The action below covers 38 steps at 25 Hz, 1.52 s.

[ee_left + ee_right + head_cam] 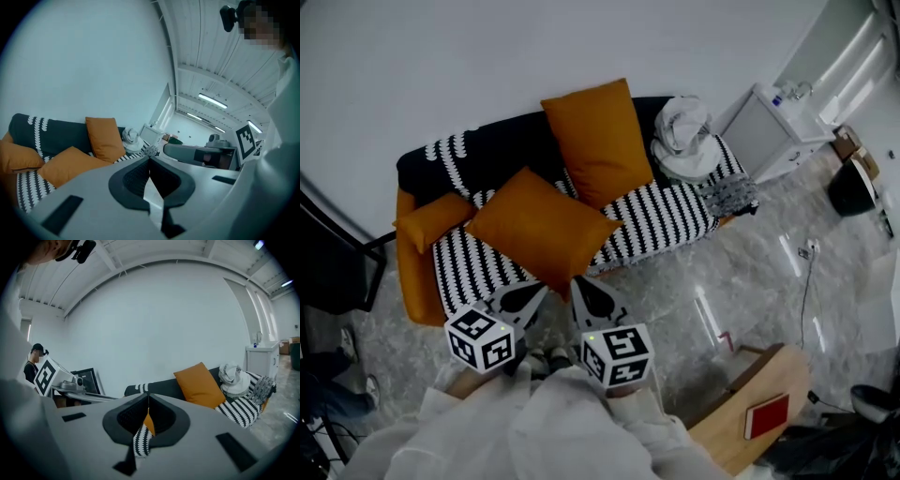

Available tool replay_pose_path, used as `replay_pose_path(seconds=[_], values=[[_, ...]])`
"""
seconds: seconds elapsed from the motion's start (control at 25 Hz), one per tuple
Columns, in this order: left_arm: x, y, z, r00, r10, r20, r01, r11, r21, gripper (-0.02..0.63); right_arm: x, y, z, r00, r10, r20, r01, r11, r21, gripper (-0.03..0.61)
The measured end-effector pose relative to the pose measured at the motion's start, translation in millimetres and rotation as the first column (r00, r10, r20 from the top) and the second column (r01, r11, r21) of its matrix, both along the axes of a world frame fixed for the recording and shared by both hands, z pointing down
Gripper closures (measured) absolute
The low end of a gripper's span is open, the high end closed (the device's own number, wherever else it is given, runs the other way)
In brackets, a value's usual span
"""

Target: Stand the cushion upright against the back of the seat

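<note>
The cushion [539, 230] lies flat on the sofa seat [661, 220], its front corner near the left hand-held gripper [523, 298] and right hand-held gripper [592, 298], both closed and empty. Pushing with closed jaws may slide it into the upright cushion [595, 141] instead of raising it.

Cushion [539, 230]: plain orange
Upright cushion [600, 141]: same orange
Small cushion [431, 217]: orange
Seat [661, 220]: black and white stripes
Back [478, 155]: black, with white scalloped bands
Sofa side [412, 277]: orange
Cloth bundle [682, 131]: white and pale grey
Cabinet [769, 127]: white
Wall [487, 56]: pale grey
Floor [750, 272]: grey, marbled
Table [787, 370]: light wood
Book [766, 415]: red
Left gripper [542, 290]: grey, black pads; cube white with black squares
Right gripper [577, 283]: same grey, black and white
Sleeves [534, 431]: white
</note>
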<state>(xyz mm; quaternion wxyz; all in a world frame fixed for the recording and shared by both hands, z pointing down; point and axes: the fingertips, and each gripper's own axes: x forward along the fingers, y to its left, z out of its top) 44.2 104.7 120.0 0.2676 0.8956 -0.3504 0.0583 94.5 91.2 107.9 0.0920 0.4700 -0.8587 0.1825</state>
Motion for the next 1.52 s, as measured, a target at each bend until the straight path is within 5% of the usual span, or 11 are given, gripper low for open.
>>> replay_pose_path(seconds=[0.32, 0.64, 1.12, 1.52], values=[[-8, -1, -7, 0.999, 0.040, -0.005, -0.040, 0.999, 0.008, 0.606, -13, 3, 1, 1.000, 0.009, -0.017, -0.009, 1.000, -0.016, 0.563], [-19, -15, -1, 1.000, -0.005, -0.023, 0.004, 0.999, -0.035, 0.606, -7, -6, 4, 0.998, 0.064, 0.003, -0.064, 0.998, -0.028, 0.563], [-17, -29, 22, 0.999, 0.036, 0.028, -0.034, 0.997, -0.066, 0.606, -17, -18, 29, 0.999, 0.044, 0.003, -0.044, 0.994, -0.099, 0.563], [-11, -56, 58, 0.999, 0.044, -0.004, -0.044, 0.989, -0.138, 0.606, -11, -42, 75, 0.998, 0.063, -0.005, -0.063, 0.979, -0.195, 0.563]])
